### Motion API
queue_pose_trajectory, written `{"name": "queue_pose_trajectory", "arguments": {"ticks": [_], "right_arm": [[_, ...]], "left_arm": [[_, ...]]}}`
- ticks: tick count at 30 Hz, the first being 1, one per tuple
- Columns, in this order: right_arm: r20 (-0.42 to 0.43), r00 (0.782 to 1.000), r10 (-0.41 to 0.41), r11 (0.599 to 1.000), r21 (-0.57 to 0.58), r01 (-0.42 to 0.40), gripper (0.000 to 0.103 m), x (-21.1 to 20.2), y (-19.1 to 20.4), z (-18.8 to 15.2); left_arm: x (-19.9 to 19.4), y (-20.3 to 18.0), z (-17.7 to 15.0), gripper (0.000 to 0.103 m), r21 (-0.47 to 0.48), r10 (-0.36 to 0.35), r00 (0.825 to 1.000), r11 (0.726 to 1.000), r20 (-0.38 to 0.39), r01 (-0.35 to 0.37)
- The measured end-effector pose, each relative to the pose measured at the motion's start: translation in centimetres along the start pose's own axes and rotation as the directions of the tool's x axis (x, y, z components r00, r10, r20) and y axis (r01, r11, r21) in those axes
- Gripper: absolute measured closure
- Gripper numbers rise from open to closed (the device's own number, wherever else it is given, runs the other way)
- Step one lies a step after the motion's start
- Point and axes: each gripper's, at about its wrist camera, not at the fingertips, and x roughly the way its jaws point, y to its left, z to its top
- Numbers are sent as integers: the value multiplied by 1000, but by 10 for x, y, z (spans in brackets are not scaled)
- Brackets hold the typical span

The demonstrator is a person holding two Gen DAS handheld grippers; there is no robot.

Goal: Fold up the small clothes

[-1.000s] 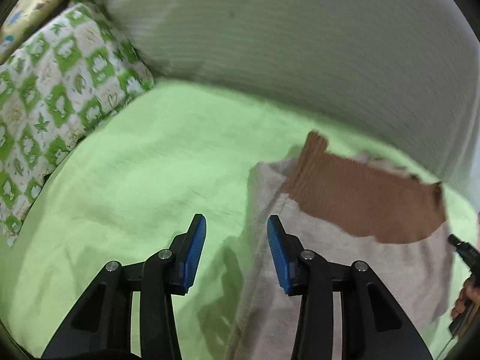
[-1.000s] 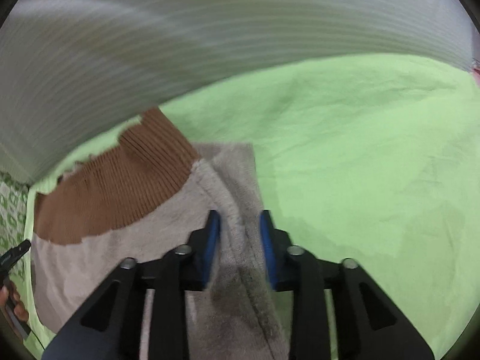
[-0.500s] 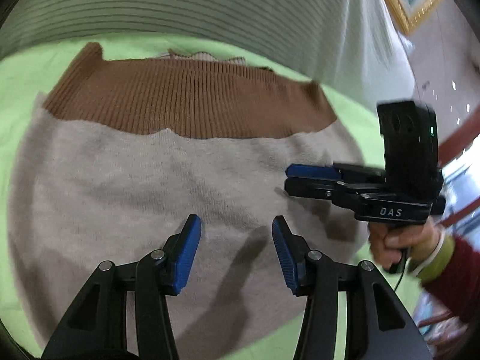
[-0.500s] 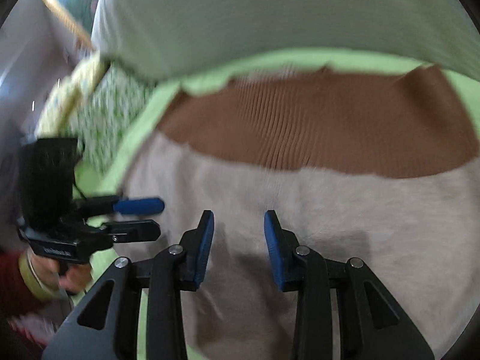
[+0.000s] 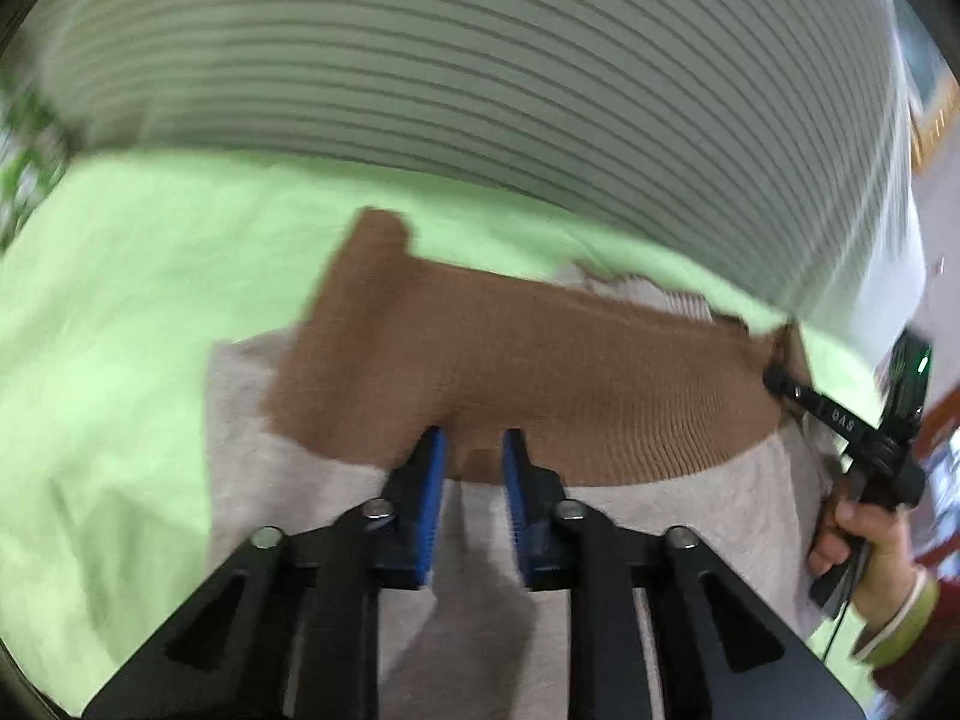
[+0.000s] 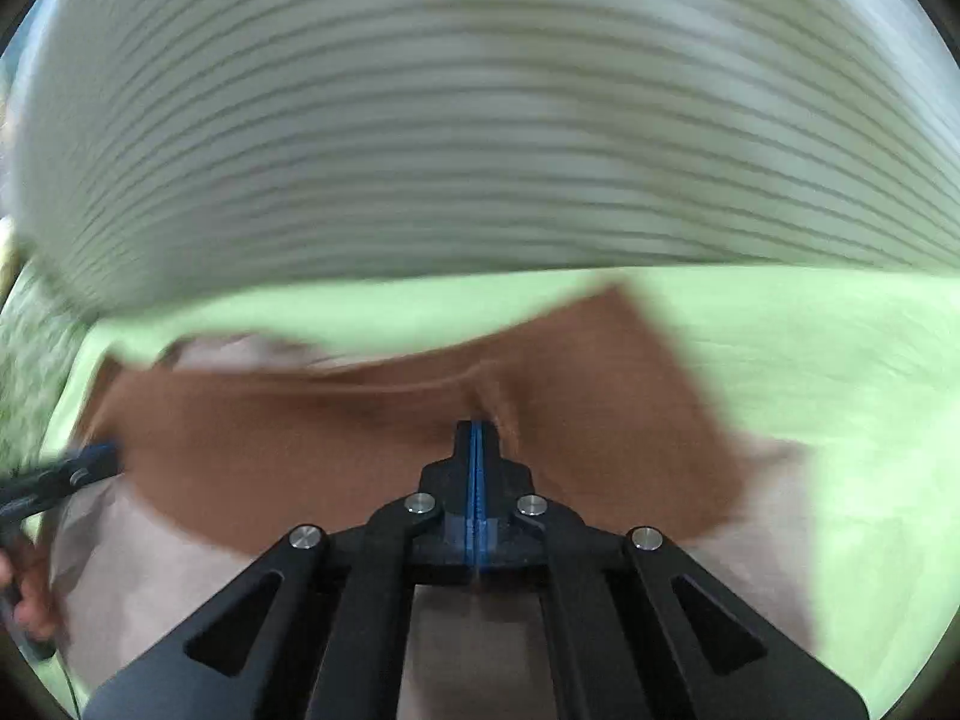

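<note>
At lower centre, the right hand-held gripper (image 6: 477,429) is clenched on a pinch of the sweater's (image 6: 270,456) brown ribbed band. The left hand-held gripper (image 5: 473,450) is closing around that band's lower edge. The beige sweater lies flat mid-frame on a green sheet (image 5: 120,312), below a striped cushion (image 5: 480,90).
</note>
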Motion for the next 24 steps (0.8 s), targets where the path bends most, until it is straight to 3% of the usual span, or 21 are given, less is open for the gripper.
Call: {"name": "queue_pose_trajectory", "arguments": {"ticks": [2,3,4,7,10,12,14,15,16,17,18,19,21,24], "right_arm": [[-22,997,69,993,101,-67,103,-1,-22,0],[-30,997,67,993,96,-64,103,-5,-24,0],[-22,997,68,995,77,-66,98,-12,-23,-1],[13,996,88,994,56,-89,97,-43,-20,-3],[1,988,157,985,69,-157,91,-64,-22,-16],[-27,991,133,991,34,-132,82,-71,-27,-30],[-49,998,39,999,10,-38,70,-71,-46,-40],[-56,997,-49,999,16,50,71,-70,-61,-44],[-55,995,-85,995,53,88,77,-70,-71,-44],[-44,997,-59,993,100,64,79,-72,-85,-45],[-35,996,-76,987,142,80,73,-76,-96,-44],[-49,987,-155,975,156,161,56,-80,-103,-42],[-23,987,-162,969,185,163,56,-92,-110,-38],[13,995,-98,974,207,93,56,-114,-104,-37]], "left_arm": [[-7,3,-5,86,-3,22,1000,1000,9,-22],[-17,3,-10,84,-5,26,1000,1000,16,-26],[-24,1,-13,74,-12,36,999,999,26,-36],[-52,-12,-28,51,-7,47,996,999,74,-47],[-64,-25,-44,49,31,56,996,998,70,-58],[-63,-17,-52,49,28,71,996,997,48,-73],[-55,-3,-53,49,-3,131,991,991,28,-131],[-50,8,-51,51,-38,151,988,988,21,-150],[-48,20,-50,57,-81,157,988,985,16,-155],[-51,32,-50,59,-115,147,989,983,13,-144],[-54,43,-49,61,-153,132,991,980,11,-129],[-58,49,-49,55,-173,156,988,973,12,-152],[-72,58,-51,50,-210,211,977,956,20,-202],[-98,66,-64,46,-291,178,983,944,40,-159]]}}
